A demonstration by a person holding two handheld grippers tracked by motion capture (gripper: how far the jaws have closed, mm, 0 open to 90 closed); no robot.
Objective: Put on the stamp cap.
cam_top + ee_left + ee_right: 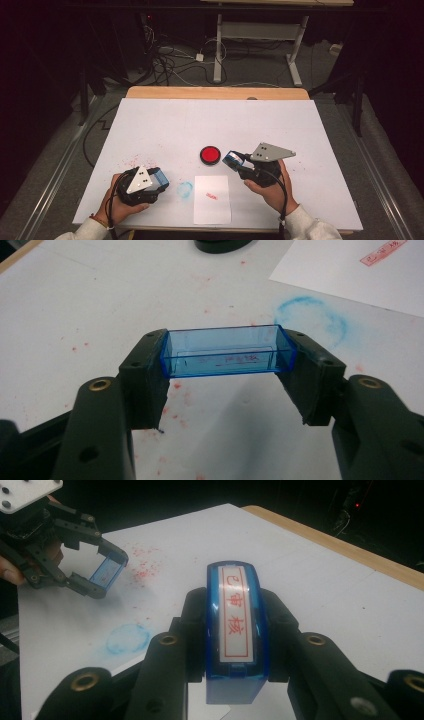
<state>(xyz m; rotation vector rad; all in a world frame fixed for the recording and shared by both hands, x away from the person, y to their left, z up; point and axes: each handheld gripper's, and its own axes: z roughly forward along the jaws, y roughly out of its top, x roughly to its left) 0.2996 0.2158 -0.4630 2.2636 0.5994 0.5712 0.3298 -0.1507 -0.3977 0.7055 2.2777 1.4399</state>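
High view: I see a red ink pad (210, 155) and stamped paper (212, 199) between my grippers. Left gripper (228, 351) clamps the blue cap (227, 351); right gripper (234, 635) clamps the stamp (235, 630), with red Chinese characters.

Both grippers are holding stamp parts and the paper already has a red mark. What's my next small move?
Probably bring the left gripper, shut on the blue cap, toward the stamp in the right gripper and line the two up: the paper already bears a red imprint.
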